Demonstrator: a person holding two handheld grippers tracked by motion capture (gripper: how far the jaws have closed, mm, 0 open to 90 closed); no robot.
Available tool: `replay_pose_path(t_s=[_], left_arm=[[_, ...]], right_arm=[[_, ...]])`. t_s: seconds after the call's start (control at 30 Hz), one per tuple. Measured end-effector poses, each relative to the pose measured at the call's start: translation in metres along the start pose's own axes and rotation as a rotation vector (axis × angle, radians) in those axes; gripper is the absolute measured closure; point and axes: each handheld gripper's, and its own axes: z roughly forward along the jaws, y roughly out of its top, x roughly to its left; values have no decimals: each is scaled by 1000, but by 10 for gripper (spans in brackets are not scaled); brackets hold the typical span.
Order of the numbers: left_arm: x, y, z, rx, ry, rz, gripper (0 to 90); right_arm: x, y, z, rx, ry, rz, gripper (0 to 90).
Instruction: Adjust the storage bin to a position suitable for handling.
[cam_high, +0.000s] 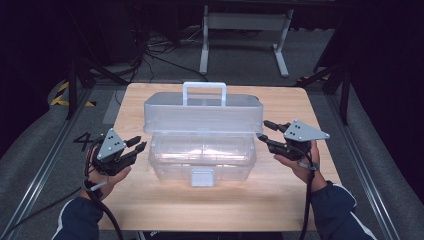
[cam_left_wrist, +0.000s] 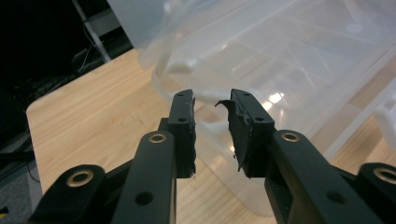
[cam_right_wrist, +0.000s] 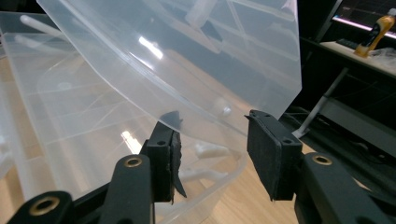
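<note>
A clear plastic storage box (cam_high: 202, 159) sits at the middle of a wooden table (cam_high: 150, 200), its hinged lid (cam_high: 202, 114) raised upright behind it, a white handle (cam_high: 204, 93) on top and a white latch (cam_high: 202, 176) at the box's front wall. Beyond the table stand a white frame (cam_high: 245, 30) and loose cables on a grey floor; in the right gripper view an orange bottle (cam_right_wrist: 378, 28) rests on a far shelf. The box's transparency makes its inner edges and contents hard to make out, and the person's sleeves are cut off at the bottom edge of the high view. The left gripper (cam_left_wrist: 212, 105) hovers just beside the box's left end, jaws narrowly apart, holding nothing. The right gripper (cam_right_wrist: 212, 128) has jaws moderately open, straddling the lid's lower corner; contact with the lid cannot be told.
</note>
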Motion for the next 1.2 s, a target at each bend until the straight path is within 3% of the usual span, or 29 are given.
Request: replay_pose_path(t_s=[0.1, 0.17, 0.3, 0.37, 0.4, 0.47, 0.63, 0.83, 0.9, 1.07, 1.13, 1.2], left_arm=[[-1, -10, -3, 24, 6, 9, 624], [0, -13, -5, 28, 8, 17, 600], [3, -31, -8, 52, 1, -13, 565], [4, -45, -3, 98, -2, -38, 526], [4, -45, -3, 98, -2, -38, 520], [2, -59, 4, 155, 35, -66, 467], [-3, -71, 14, 242, 35, -57, 387], [-3, -86, 19, 259, -8, -93, 305], [-3, -95, 21, 285, -18, -95, 281], [-1, -101, 23, 282, -20, -110, 274], [-1, -106, 27, 279, -46, -140, 266], [-1, -107, 29, 292, -52, -136, 255]], right_arm=[[-3, 3, 1, -21, -18, 33, 552], [-3, 3, 2, -25, -25, 28, 554], [-4, 6, 4, -46, -36, 37, 617], [-4, 9, 5, -57, -45, 31, 644], [-4, 9, 5, -57, -45, 31, 644], [-6, 11, 7, -71, -55, 35, 661], [-6, 15, 14, -77, -72, 36, 642], [-9, 18, 16, -80, -83, 45, 644], [-10, 21, 18, -82, -97, 46, 642], [-14, 24, 25, -76, -109, 54, 609], [-16, 26, 29, -70, -122, 58, 605], [-18, 28, 31, -77, -128, 63, 612]])
